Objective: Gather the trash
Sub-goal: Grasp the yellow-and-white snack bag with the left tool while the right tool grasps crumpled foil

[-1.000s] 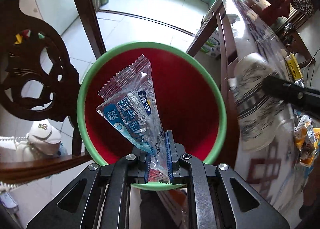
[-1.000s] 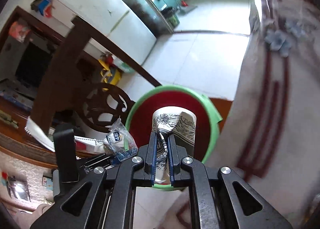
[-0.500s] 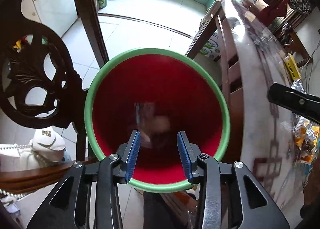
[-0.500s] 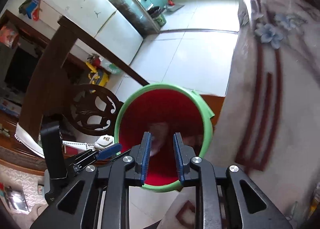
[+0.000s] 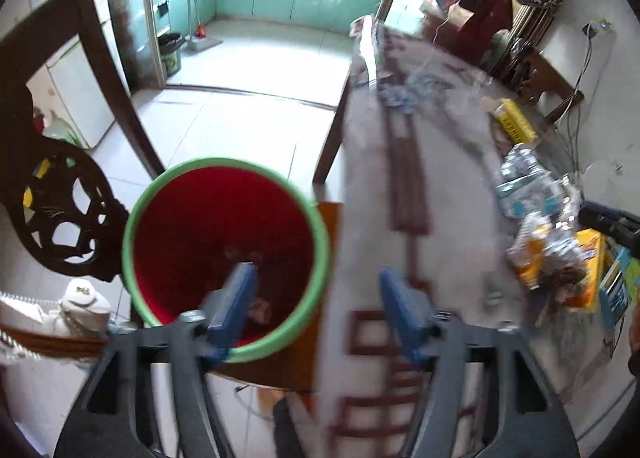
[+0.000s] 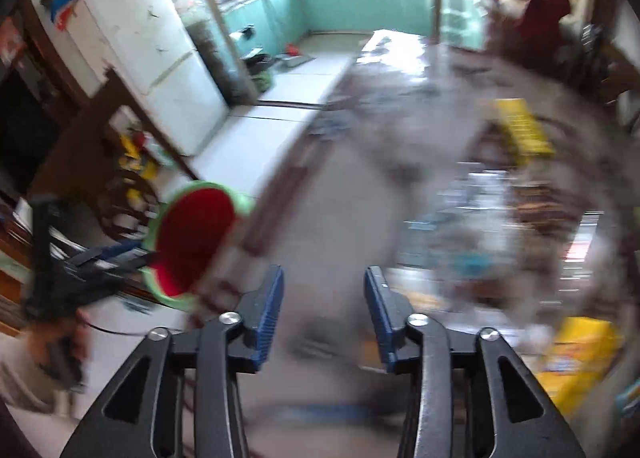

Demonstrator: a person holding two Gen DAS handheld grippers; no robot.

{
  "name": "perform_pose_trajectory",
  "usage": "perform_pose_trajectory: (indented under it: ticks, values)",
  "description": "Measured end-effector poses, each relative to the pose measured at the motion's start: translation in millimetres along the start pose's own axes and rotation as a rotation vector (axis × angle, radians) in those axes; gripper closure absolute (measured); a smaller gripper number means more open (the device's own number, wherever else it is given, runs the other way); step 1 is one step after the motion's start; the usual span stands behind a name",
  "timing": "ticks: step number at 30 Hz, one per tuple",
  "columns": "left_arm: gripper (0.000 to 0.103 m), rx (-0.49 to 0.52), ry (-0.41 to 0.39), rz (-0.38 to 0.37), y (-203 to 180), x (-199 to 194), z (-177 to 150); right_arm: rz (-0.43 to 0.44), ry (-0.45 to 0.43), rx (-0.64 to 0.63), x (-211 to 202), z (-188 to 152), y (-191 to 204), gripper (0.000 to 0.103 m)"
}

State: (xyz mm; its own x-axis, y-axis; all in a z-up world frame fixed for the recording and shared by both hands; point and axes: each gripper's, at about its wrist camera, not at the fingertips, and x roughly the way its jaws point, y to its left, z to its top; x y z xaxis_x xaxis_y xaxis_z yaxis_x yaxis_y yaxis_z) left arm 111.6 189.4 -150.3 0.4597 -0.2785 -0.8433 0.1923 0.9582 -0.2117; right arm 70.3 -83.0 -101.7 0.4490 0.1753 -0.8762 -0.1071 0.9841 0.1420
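Observation:
A red bin with a green rim (image 5: pixel 224 234) stands beside the table's edge; it also shows in the right wrist view (image 6: pixel 192 242). Dropped trash lies dim at its bottom. My left gripper (image 5: pixel 316 298) is open and empty, above the bin's right rim and the table edge. My right gripper (image 6: pixel 324 306) is open and empty over the tablecloth. A heap of wrappers and crushed bottles (image 5: pixel 536 218) lies on the table at the right, blurred in the right wrist view (image 6: pixel 480 218).
A dark carved wooden chair (image 5: pixel 60 210) stands left of the bin. A yellow box (image 5: pixel 514 122) and another yellow carton (image 6: pixel 580 354) lie on the patterned tablecloth (image 5: pixel 400 178). A white fridge (image 6: pixel 152 58) stands at the far left.
Both grippers let go: the wrapper and the paper cup fell into the bin. Both jaws opened wide and both grippers swung right, from over the bin toward the table.

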Motion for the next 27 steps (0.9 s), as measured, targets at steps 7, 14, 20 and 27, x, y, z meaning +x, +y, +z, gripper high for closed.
perform_pose_trajectory:
  ticks: [7, 14, 20, 27]
  values:
    - [0.022, 0.054, -0.037, -0.02, -78.8, -7.2, -3.7, -0.036, 0.084, -0.033, 2.0, -20.8, -82.7, 0.046]
    - [0.021, 0.098, -0.022, -0.041, -148.4, -0.5, -12.4, 0.033, 0.159, -0.073, 39.7, -37.9, -97.5, 0.046]
    - [0.021, 0.135, 0.002, -0.035, -180.1, 6.8, -16.1, 0.094, 0.165, -0.055, 48.5, -45.8, -111.8, 0.047]
    - [0.021, 0.121, 0.036, -0.025, -200.1, 26.5, -11.0, 0.149, 0.157, -0.032, 47.1, -50.1, -120.2, 0.049]
